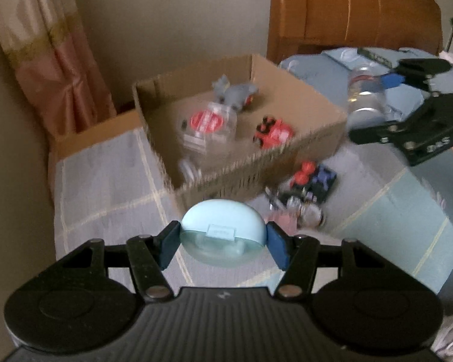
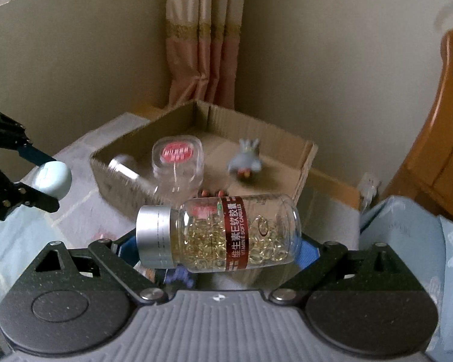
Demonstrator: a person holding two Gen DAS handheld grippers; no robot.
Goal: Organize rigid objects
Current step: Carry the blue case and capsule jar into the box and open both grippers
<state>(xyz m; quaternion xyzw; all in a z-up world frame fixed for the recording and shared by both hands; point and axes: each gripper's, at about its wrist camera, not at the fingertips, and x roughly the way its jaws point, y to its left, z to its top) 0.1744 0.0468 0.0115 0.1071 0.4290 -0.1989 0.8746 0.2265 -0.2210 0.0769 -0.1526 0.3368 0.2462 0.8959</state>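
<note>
Left gripper (image 1: pixel 223 242): clamped on a pale blue oval case (image 1: pixel 223 233), one blue pad on each end; the case sits dead centre between the fingers, lid seam facing the camera.
Blue case, position: held clear above the checked cloth (image 1: pixel 105 199), just short of the box's near wall; from the gripper, the box lies at 12 o'clock.
Right gripper (image 2: pixel 219 249): gripping a clear capsule bottle (image 2: pixel 220 232) end to end, silver cap at 9 o'clock, base at 3 o'clock, lying crosswise.
Bottle, contents: yellow soft capsules, dark red label band round the middle.
Bottle, position: raised off the cloth, in front of the box; the box opening is at 12 o'clock from it.
Cardboard box (image 1: pixel 299 147): open-topped, on the cloth-covered surface.
In box: clear jar with red lid (image 1: pixel 210 123), grey toy figure (image 1: pixel 235 92), red toy car (image 1: pixel 273 134), and a silver-capped item (image 2: pixel 120 166) by the near wall.
Outside box: dark toy with red knobs (image 1: pixel 312 181) on the cloth, beside the near wall, at 1 o'clock from the left gripper; blurred.
Backdrop: pink curtain (image 2: pixel 205 45) in the corner, wooden headboard (image 1: pixel 353 12).
</note>
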